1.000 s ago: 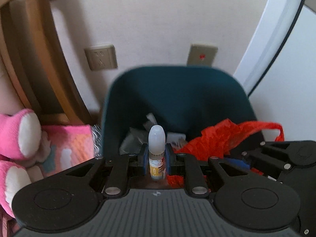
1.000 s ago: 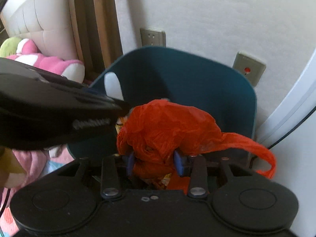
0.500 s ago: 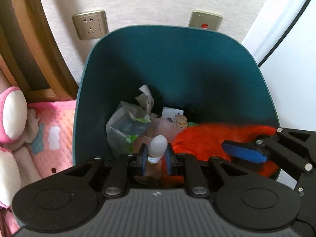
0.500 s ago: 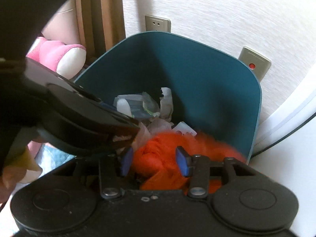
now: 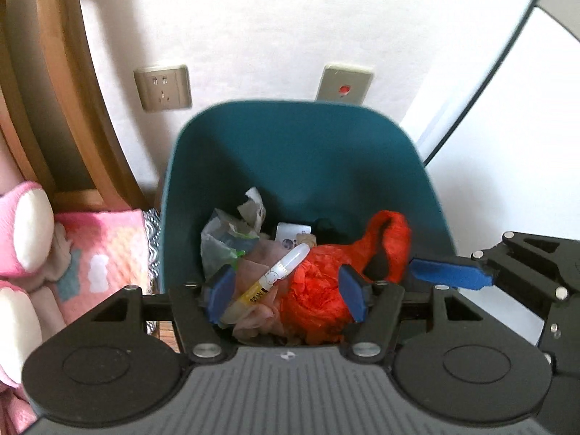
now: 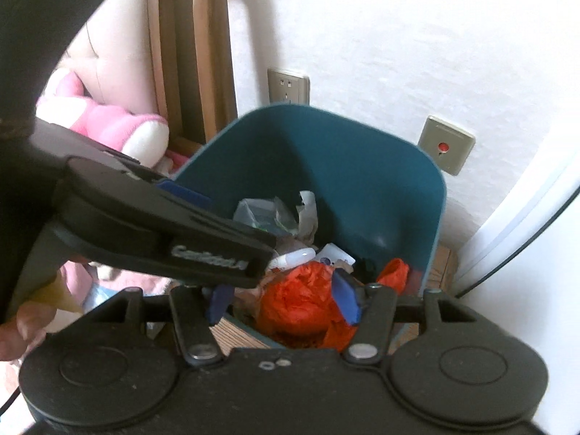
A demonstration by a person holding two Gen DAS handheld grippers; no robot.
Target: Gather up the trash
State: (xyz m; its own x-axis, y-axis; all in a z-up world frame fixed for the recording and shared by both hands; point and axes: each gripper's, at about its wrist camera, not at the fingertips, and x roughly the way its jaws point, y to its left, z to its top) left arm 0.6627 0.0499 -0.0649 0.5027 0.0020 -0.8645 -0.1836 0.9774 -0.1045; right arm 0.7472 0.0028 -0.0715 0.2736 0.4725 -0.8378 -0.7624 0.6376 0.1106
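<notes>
While both grippers hang over the teal trash bin (image 5: 301, 166), the left gripper (image 5: 286, 295) has its blue pads spread wide with nothing between them in contact, and the right gripper (image 6: 284, 299) likewise stands with its jaws apart and unloaded. Below and between the left jaws lies a small glue stick (image 5: 270, 282) (white cap, yellow label), tilted with its cap toward the far right, resting on the rubbish inside the bin. Just right of it, still under the left jaws, sits the crumpled red plastic bag (image 5: 326, 290), one looped handle rising beyond the right pad. Beyond the left pad are a clear plastic wrapper (image 5: 221, 246) and torn paper (image 5: 253, 204). From the right wrist view the same red bag fills the gap beneath the open jaws. Left of the bin lies a pink plush toy (image 5: 21, 232); behind it, a wall socket (image 5: 163, 87).
</notes>
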